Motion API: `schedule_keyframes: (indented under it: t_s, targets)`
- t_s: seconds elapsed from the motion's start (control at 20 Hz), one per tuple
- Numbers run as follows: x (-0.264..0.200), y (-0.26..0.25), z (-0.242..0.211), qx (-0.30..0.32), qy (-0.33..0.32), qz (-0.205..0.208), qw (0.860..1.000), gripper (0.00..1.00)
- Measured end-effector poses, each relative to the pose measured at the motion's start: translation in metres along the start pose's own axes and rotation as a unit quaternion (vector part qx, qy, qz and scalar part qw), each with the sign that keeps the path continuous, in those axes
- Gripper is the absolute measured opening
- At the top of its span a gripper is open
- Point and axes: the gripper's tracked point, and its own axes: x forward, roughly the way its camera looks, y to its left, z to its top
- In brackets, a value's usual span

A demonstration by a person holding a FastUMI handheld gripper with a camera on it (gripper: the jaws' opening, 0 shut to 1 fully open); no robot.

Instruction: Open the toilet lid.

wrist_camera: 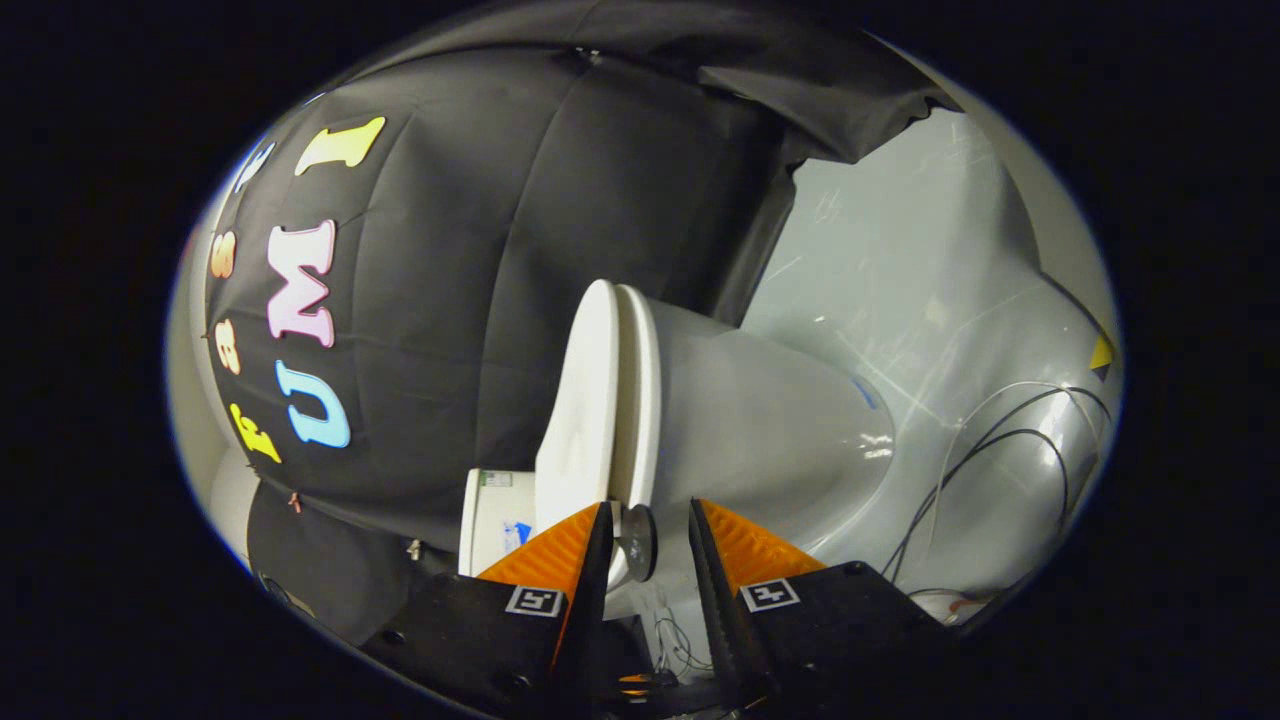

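Lid [580, 400] and seat [640, 400] lie flat against each other at the frame's centre, left of the white toilet bowl [760, 420], so the lid looks unopened. Lower centre, the gripper [648, 530] has its fingers spread apart, straddling the front edge with a small dark knob [640, 543] between them, gripping nothing. Grasping and lifting appear to remain.

Toilet lid [585, 400]: flat against seat [640, 390], just ahead of the parted fingers [560, 550]. Tank [495, 520]: left of lid. Cables [1000, 450]: on floor [900, 280], right of the fingers.
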Motion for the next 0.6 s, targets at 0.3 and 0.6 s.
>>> schedule_keyframes:
  t_s: [0.3,0.6]
  targets:
    - [0.006,-0.008,-0.012,0.017,0.023,0.002,1.0,0.3]
    - [0.014,-0.005,-0.017,0.037,0.027,0.011,0.999,0.3]
